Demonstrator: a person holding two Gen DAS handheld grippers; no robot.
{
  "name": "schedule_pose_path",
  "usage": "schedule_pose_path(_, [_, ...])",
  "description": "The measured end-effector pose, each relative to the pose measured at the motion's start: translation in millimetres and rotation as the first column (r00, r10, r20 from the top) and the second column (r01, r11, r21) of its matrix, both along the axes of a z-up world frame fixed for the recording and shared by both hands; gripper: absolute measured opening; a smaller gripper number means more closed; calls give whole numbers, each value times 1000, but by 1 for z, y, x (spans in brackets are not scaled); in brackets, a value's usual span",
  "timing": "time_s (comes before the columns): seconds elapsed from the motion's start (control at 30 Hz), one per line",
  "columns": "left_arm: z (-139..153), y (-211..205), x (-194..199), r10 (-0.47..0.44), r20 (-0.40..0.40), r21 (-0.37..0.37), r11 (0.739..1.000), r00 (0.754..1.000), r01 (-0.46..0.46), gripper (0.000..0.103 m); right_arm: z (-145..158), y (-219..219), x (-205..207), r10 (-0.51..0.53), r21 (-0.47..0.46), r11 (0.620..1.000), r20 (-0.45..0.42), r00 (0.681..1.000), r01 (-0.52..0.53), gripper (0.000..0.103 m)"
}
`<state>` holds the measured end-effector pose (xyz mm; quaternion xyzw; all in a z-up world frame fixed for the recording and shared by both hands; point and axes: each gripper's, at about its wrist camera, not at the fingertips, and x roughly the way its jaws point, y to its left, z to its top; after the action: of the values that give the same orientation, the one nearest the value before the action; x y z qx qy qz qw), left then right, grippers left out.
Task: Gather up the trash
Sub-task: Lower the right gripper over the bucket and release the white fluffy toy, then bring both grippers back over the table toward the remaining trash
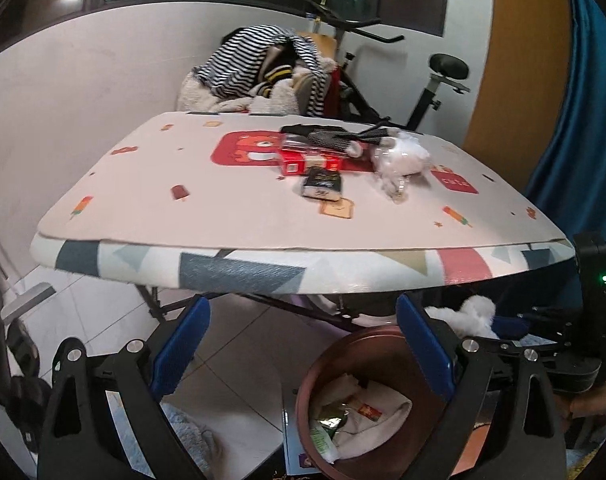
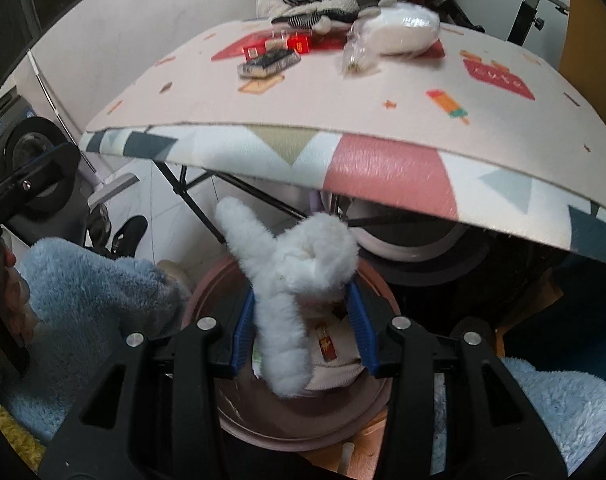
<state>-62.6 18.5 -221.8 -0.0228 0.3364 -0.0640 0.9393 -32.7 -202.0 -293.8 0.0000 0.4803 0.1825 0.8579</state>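
In the right wrist view my right gripper (image 2: 301, 292) is shut on a white fluffy scrap (image 2: 299, 264) that sticks up and out to the left. It hangs right over a brown round bin (image 2: 303, 428) on the floor, which holds wrappers and tissue. In the left wrist view my left gripper (image 1: 303, 308) stands wide open and empty above the floor, beside the bin (image 1: 315, 364). On the table mat (image 1: 223, 208) lie a red box (image 1: 307, 158), a black packet (image 1: 323, 186), a white wad in clear plastic (image 1: 399, 156) and a black mesh cloth (image 1: 327, 136).
The table's front edge (image 2: 383, 168) overhangs the bin, with folding legs (image 2: 191, 196) below it. Striped clothes (image 1: 263, 68) are piled on a chair behind the table. An exercise bike (image 1: 443, 80) and a blue curtain (image 1: 575, 120) stand at the right. A blue fluffy sleeve (image 2: 95, 280) is at the left.
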Motion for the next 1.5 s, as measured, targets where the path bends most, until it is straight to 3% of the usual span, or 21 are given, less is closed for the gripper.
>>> schedule_pose_path(0.23, [-5, 10, -4, 49, 5, -10, 999, 999, -49, 92, -13, 2, 4, -6, -13, 1000, -50, 999, 5, 45])
schedule_pose_path(0.57, [-11, 2, -1, 26, -6, -3, 1000, 1000, -26, 92, -32, 6, 13, -19, -54, 998, -122, 992, 12, 46])
schedule_pose_path(0.67, [-11, -1, 1, 24, -13, 4, 1000, 1000, -24, 92, -32, 5, 14, -25, -52, 998, -127, 992, 18, 64])
schedule_pose_path(0.8, [-4, -5, 3, 27, 3, 37, 999, 1000, -28, 92, -25, 1, 12, -41, -46, 998, -93, 995, 37, 90])
schedule_pose_path(0.9, [4, -2, 7, 49, 14, 44, 998, 999, -49, 95, -13, -3, 12, -65, -62, 996, -46, 997, 63, 97])
schedule_pose_path(1.2, [40, 6, 21, 139, 91, 75, 986, 986, -146, 97, 31, -27, 30, -140, -26, 990, 61, 988, 142, 97])
schedule_pose_path(1.5, [65, 17, 46, 204, 103, 33, 977, 973, -209, 97, 69, -44, 53, -155, -59, 984, 189, 970, 169, 97])
